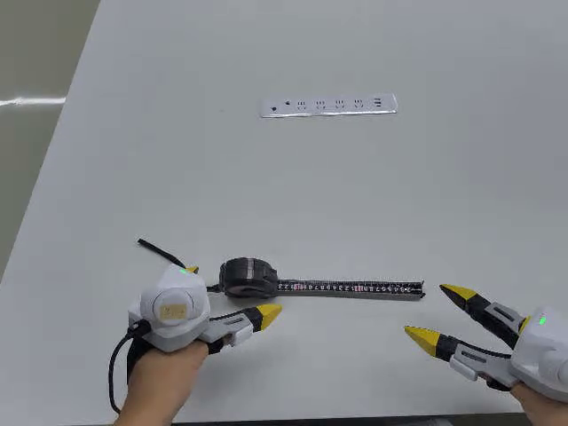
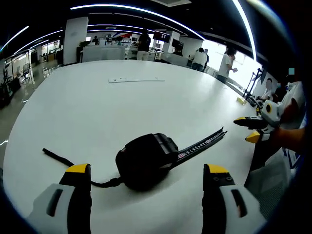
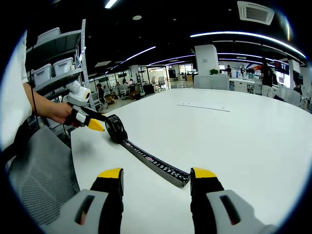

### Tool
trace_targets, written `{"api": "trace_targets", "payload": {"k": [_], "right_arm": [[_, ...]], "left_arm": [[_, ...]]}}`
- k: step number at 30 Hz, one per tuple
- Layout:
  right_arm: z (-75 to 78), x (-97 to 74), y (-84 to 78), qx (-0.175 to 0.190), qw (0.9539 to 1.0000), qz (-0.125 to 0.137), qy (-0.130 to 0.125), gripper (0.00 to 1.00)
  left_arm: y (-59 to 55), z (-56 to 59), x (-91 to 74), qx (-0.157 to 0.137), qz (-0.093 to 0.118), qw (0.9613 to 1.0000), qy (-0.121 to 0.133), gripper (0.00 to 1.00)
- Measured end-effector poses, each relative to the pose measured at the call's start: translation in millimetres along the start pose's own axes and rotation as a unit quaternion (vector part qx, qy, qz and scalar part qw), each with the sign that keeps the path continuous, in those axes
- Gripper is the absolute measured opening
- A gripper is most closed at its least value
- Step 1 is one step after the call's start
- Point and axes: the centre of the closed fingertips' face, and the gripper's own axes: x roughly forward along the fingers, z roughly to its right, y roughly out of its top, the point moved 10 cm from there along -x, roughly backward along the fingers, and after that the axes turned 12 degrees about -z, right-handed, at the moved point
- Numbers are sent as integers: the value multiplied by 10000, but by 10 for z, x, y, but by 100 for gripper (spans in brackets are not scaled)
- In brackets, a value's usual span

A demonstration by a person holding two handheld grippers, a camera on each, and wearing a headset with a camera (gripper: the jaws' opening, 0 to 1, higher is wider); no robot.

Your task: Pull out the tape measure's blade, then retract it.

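Note:
The black tape measure (image 1: pixel 248 277) lies on the white table (image 1: pixel 266 177) with its blade (image 1: pixel 355 287) drawn out to the right, flat on the surface. My left gripper (image 1: pixel 229 291) is open, its yellow tips either side of the case (image 2: pixel 146 158) without clamping it. A black wrist strap (image 2: pixel 56 157) trails left from the case. My right gripper (image 1: pixel 439 313) is open just past the blade's end hook (image 3: pixel 183 179), which lies between its jaws (image 3: pixel 157 173) untouched. The right gripper view has the case (image 3: pixel 116 129) and the left gripper (image 3: pixel 90 122) far along the blade.
A white power strip (image 1: pixel 328 106) lies further back on the table. The table's near edge runs just below both grippers. A grey chair (image 3: pixel 39 170) stands by that edge. People stand at other benches far behind.

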Motion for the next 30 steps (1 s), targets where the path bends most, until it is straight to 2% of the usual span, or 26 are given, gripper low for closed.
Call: {"api": "trace_targets", "payload": {"k": [1, 6, 12, 13, 17, 25, 28, 30], "right_arm": [[5, 4, 1, 3, 10000, -2, 8, 55], [32, 14, 6, 9, 10000, -15, 20, 55], [82, 15, 10, 8, 10000, -8, 23, 55], [88, 20, 4, 5, 10000, -12, 41, 55], [108, 31, -6, -9, 10000, -32, 65, 55], [141, 43, -6, -24, 9999, -55, 90, 55], [160, 47, -3, -38, 9999, -65, 102, 55], [175, 48, -3, -24, 9999, -51, 104, 55]], "left_arm": [[9, 3, 8, -103, 43, 9999, -25, 95], [15, 9, 54, -182, -9, 9997, 156, 96], [50, 76, 120, -147, -31, 9996, 255, 95], [50, 79, 136, -247, -22, 9993, 283, 95], [34, 123, 177, -226, -85, 9992, 319, 95], [33, 138, 214, -526, -93, 9978, 400, 94], [23, 127, 234, -725, -93, 9966, 392, 94], [15, 123, 249, -739, -123, 9963, 430, 93]]}}
